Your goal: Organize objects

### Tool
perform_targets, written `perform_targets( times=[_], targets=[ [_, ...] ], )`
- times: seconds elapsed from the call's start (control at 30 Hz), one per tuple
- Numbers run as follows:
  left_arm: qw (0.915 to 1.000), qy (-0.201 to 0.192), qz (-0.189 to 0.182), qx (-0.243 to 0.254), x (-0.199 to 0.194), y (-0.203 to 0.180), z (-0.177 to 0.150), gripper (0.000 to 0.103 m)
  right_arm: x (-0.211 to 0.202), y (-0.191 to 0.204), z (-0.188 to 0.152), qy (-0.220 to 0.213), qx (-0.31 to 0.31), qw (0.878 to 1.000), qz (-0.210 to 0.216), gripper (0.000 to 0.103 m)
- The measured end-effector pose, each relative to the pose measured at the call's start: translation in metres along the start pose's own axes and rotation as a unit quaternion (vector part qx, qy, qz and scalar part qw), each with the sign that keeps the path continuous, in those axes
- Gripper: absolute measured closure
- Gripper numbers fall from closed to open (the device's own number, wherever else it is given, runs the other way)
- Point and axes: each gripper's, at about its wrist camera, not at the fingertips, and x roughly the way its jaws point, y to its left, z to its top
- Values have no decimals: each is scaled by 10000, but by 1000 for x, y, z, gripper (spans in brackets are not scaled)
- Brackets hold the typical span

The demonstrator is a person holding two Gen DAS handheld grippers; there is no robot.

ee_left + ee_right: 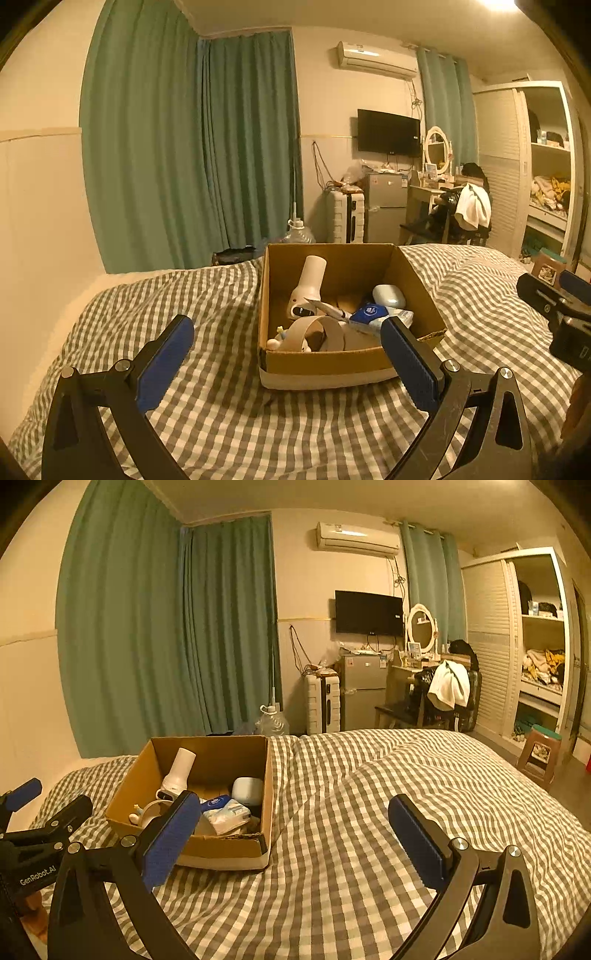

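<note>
Hovering my left gripper (288, 347) and right gripper (295, 825) spread wide and empty above the checked bed (369, 812); cardboard box (325, 363) sits just ahead, seemingly holding everything already gathered.

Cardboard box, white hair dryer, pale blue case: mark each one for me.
cardboard box (325, 360): left wrist view, near outer wall.
white hair dryer (312, 277): left wrist view, middle of the barrel.
pale blue case (247, 790): right wrist view, front face, against the box's right wall.
</note>
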Motion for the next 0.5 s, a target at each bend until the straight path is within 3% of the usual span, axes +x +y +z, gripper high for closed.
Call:
perform_targets(
  times=[0.5],
  targets=[
    [10000,8,19,3,-3,0,-5,0,4,25,-8,18,-553,9983,-184,1]
  ],
)
